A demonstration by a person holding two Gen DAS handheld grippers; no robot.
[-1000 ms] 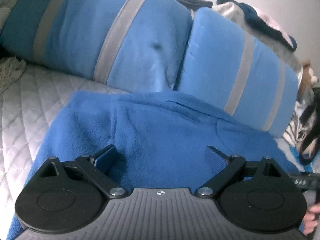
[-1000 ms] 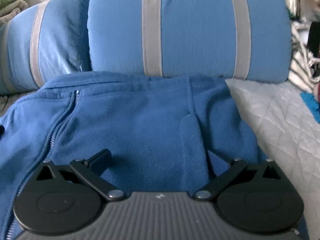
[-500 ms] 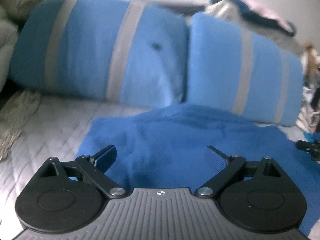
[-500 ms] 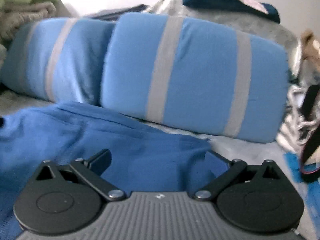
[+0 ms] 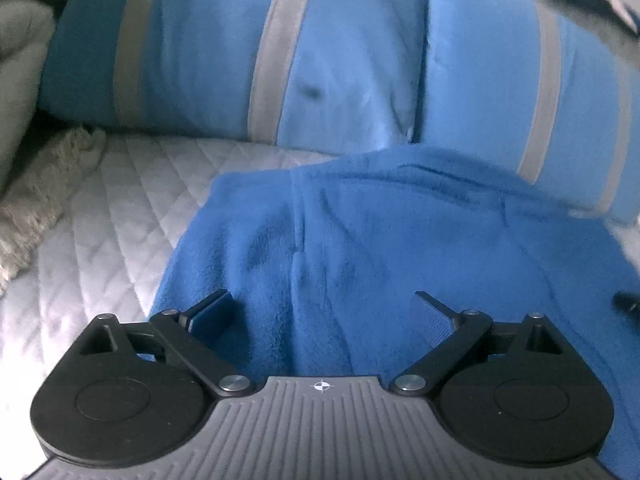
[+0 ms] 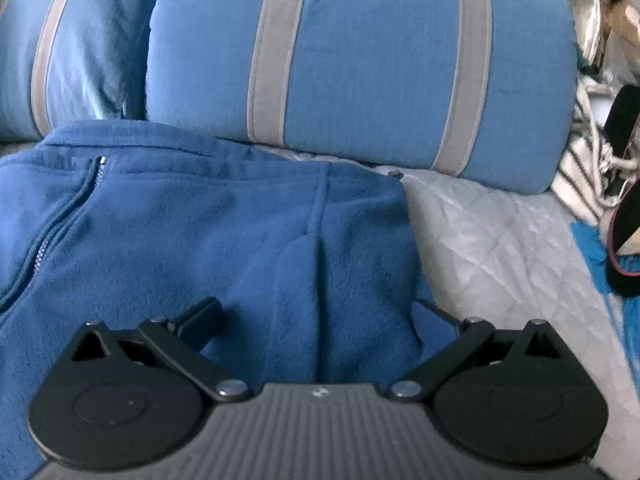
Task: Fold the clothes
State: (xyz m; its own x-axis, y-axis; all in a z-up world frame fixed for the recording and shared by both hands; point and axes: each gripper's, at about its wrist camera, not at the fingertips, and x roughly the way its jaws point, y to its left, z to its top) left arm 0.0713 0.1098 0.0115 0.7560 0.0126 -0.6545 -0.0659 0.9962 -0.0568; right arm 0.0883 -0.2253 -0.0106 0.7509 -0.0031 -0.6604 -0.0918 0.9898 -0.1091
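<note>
While my left camera is looking forward along its fingers, these entries are being logged:
Left gripper point(image 5: 322, 312): I am holding it with the jaws spread wide, nothing between them, low over the fabric.
Blue fleece jacket point(image 5: 400, 240): it is lying flat on the bed, filling the middle and right of this view; a seam is running down toward my jaws.
Quilted white cover point(image 5: 112, 208): it is showing bare to the left of the jacket's edge.
Left striped pillow point(image 5: 224, 52): it is lying behind the jacket, blue with grey bands.
Right striped pillow point(image 5: 520, 80): it is sitting just beside the first; the jacket's far edge is touching or overlapping its base.
Shaggy beige throw point(image 5: 36, 200): it is lying at the far left edge.

Right wrist view:
Right gripper point(image 6: 320, 316): I am holding it wide open as well, empty, over a raised fold of fleece.
Jacket point(image 6: 180, 232): it is occupying the left and centre; its zipper point(image 6: 48, 240) is running down at the left, collar edge toward the pillows.
Pillows point(image 6: 360, 52): they are standing side by side behind the jacket.
Cover point(image 6: 500, 240): it is lying bare to the right.
Striped cloth point(image 6: 580, 168): it is bunching at the right edge, details blurred.
</note>
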